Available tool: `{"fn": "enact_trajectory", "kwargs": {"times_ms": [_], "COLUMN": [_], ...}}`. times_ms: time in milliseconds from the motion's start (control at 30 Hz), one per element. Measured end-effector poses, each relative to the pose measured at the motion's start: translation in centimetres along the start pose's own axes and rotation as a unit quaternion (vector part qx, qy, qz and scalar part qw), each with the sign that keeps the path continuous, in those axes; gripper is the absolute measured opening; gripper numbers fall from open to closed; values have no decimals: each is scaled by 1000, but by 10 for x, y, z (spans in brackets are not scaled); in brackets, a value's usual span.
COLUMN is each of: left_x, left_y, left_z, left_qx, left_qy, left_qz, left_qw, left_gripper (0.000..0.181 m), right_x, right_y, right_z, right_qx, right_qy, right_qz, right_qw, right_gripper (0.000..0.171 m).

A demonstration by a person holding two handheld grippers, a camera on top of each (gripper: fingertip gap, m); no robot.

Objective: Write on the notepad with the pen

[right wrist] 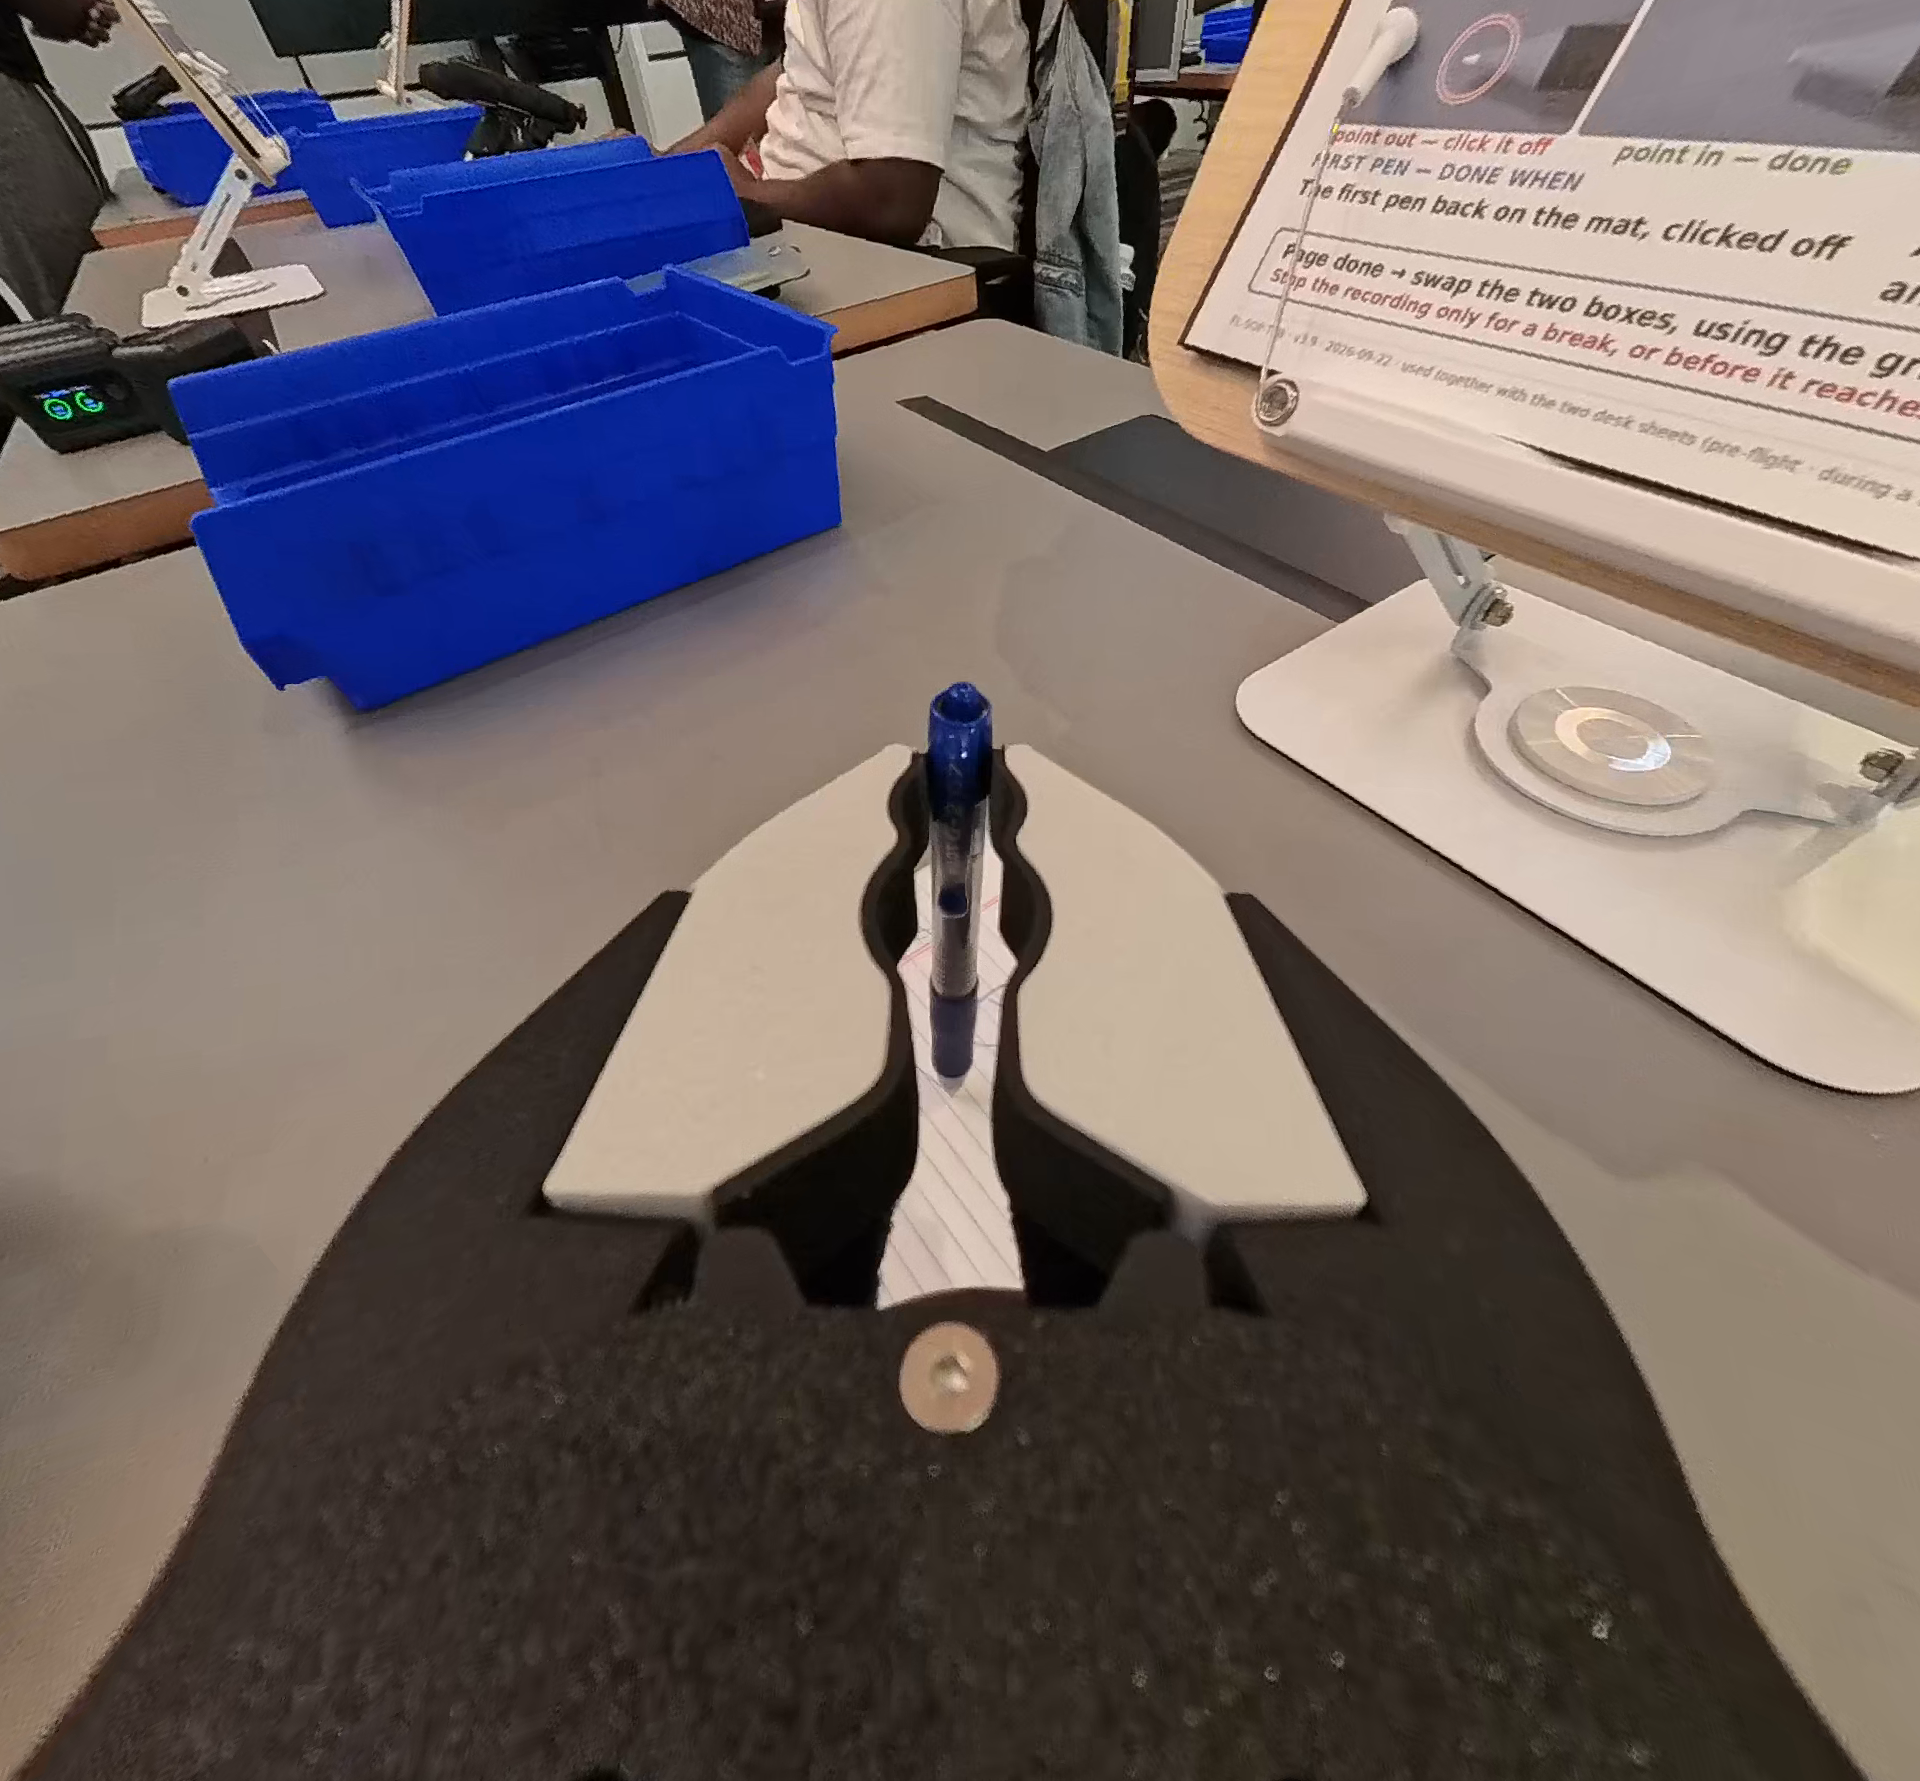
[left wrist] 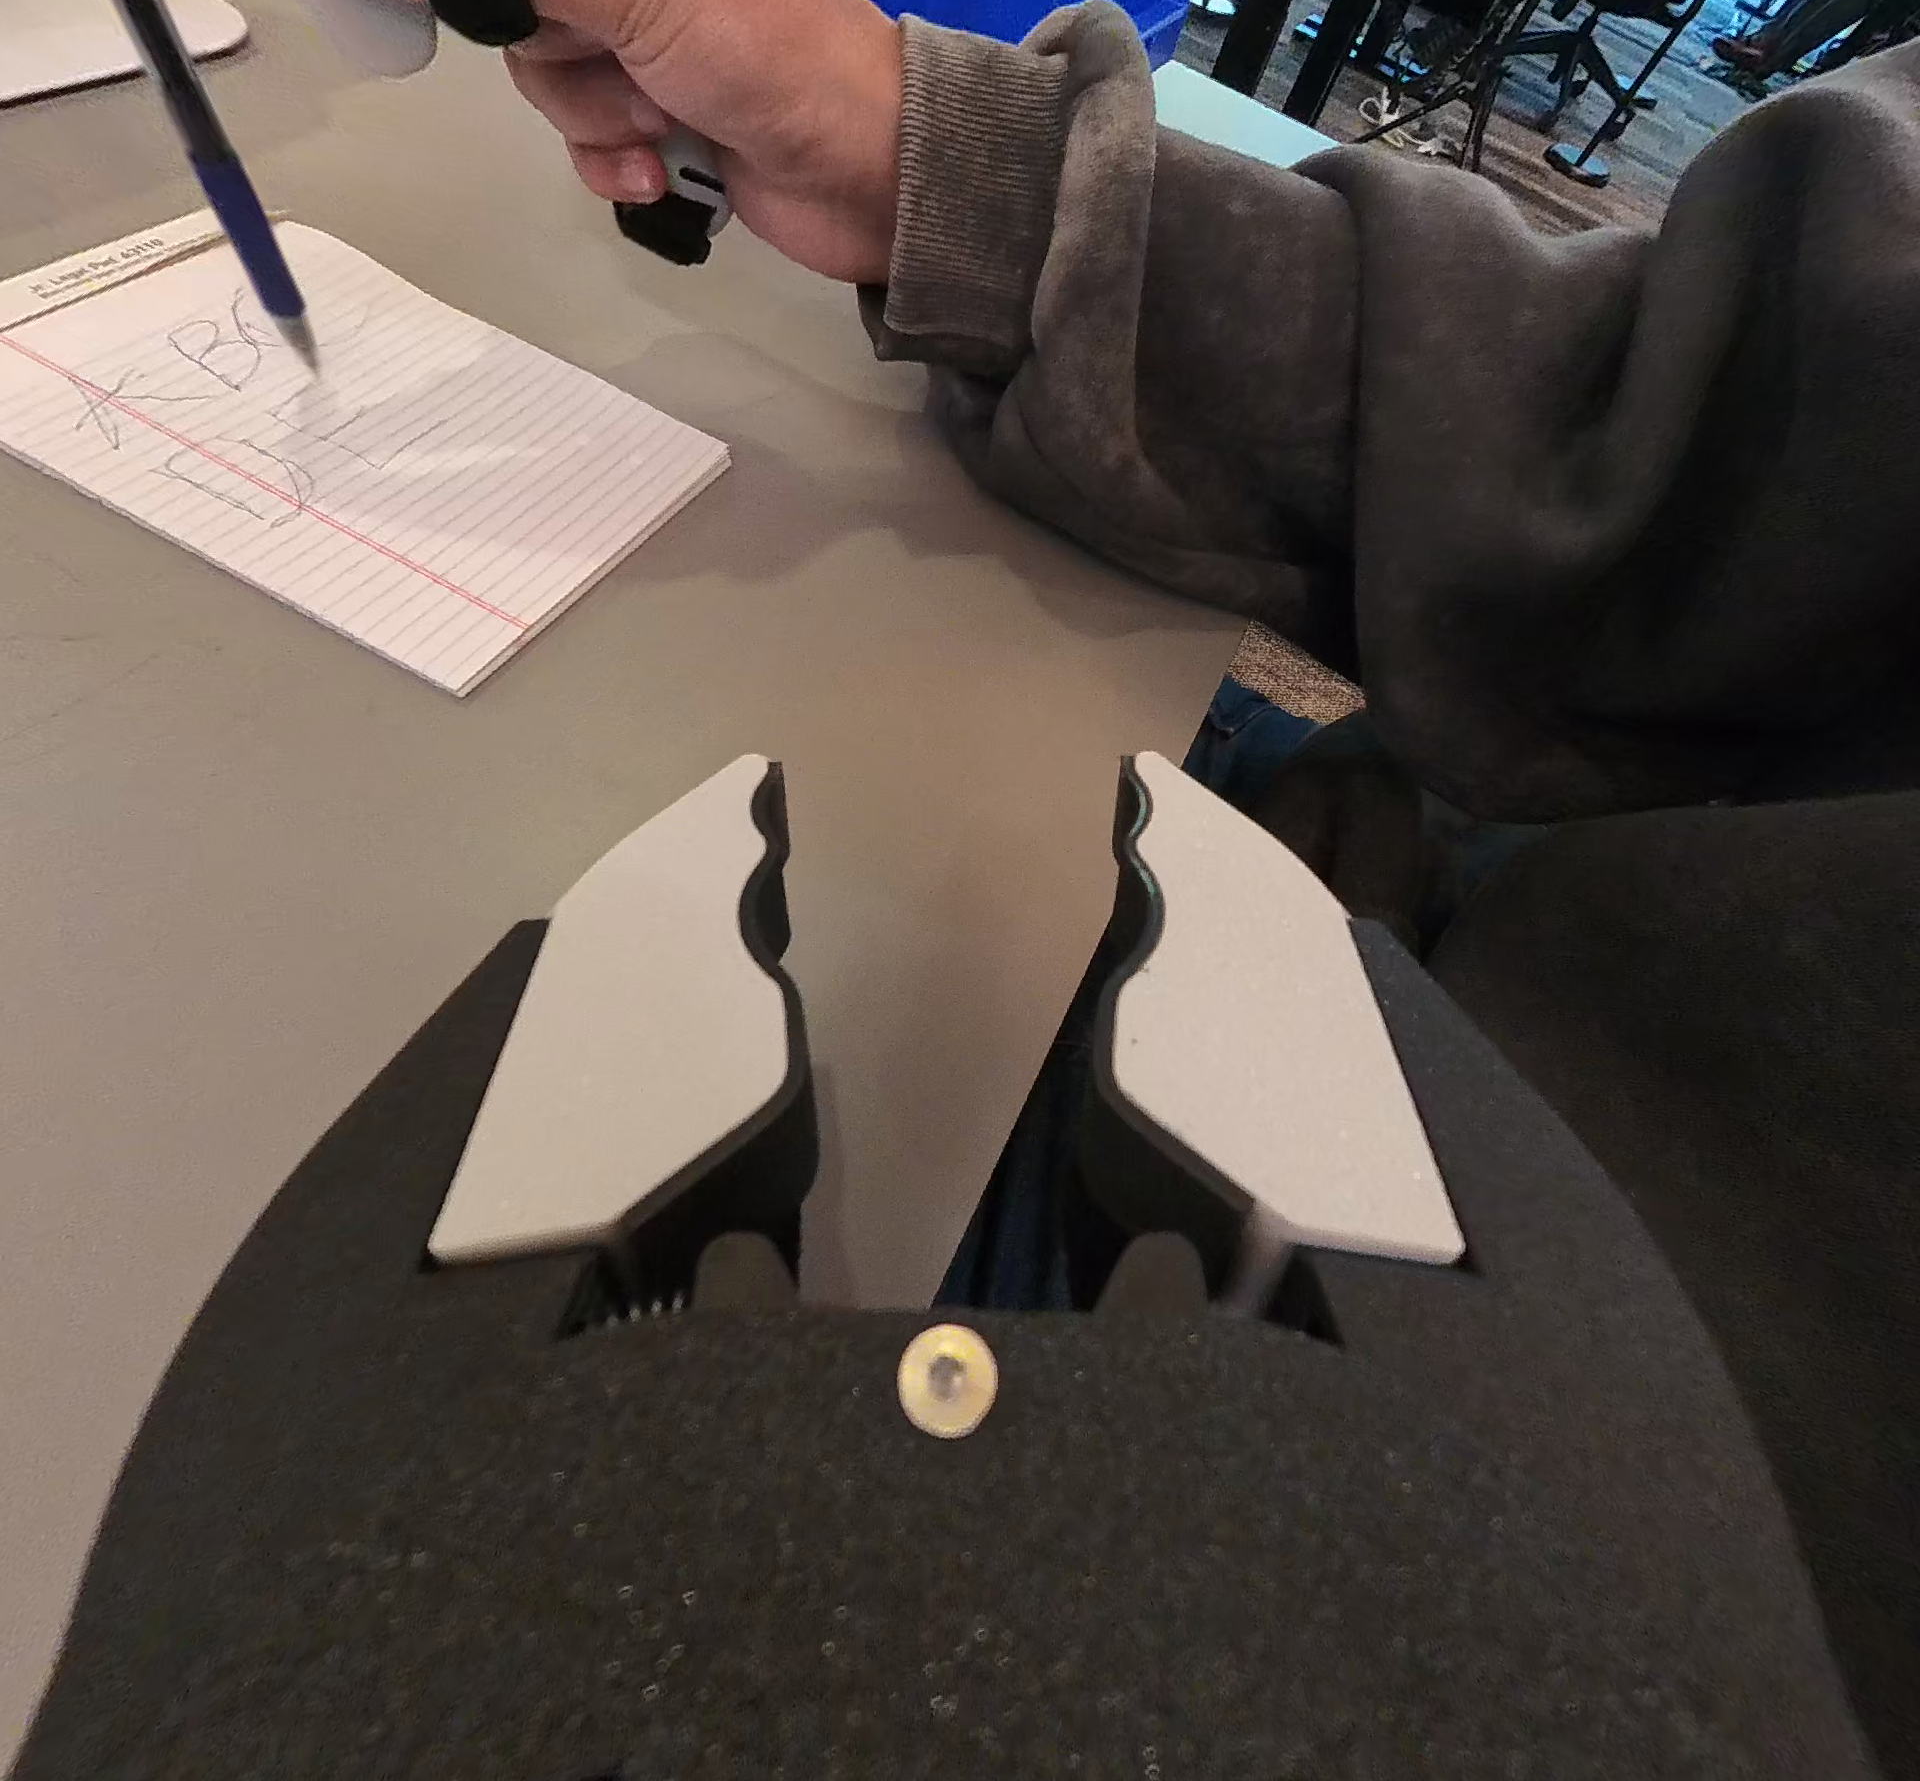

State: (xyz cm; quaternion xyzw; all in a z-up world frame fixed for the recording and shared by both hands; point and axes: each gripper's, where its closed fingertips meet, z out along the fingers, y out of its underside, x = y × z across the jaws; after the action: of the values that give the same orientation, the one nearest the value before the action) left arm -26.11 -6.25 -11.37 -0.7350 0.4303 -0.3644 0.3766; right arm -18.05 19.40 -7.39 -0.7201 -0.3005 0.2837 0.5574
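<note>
Notepad [left wrist: 343, 443] bears handwritten scrawl; right claw [right wrist: 957, 765] clamps blue pen [right wrist: 954, 900]

Left gripper [left wrist: 951, 781] at 6 o'clock in its own view, jaws spread wide with nothing between them, right gripper [right wrist: 958, 765] jaws closed on a pen, right hand [left wrist: 717, 58] at 12 o'clock gripping its handle, grey-sleeved forearm [left wrist: 1351, 401] trailing toward 3 o'clock
</note>
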Motion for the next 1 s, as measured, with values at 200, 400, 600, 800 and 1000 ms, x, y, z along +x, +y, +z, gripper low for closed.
{"fn": "enact_trajectory", "kwargs": {"times_ms": [200, 400, 600, 800, 1000], "left_x": [1, -4, -44, -57, -57], "left_y": [-1, -2, -4, -5, -3], "left_z": [1, 0, -7, -10, -8], "left_qx": [-1, 3, 9, 14, 6], "left_qy": [-1, -17, -122, -160, -153], "left_qz": [2, 0, -40, -69, -64], "left_qw": [1000, 1000, 992, 985, 986], "left_gripper": [60, 61, 63, 65, 65], "right_x": [1, 0, 4, -1, 2], "right_y": [0, -12, -7, -6, -3], "right_z": [-2, -12, -30, -28, -17], "right_qx": [3, 17, -3, 1, 3], "right_qy": [-1, 8, 65, 86, 83], "right_qz": [9, 12, 4, 1, 14], "right_qw": [1000, 1000, 998, 996, 996], "right_gripper": [11, 11, 11, 11, 11]}}
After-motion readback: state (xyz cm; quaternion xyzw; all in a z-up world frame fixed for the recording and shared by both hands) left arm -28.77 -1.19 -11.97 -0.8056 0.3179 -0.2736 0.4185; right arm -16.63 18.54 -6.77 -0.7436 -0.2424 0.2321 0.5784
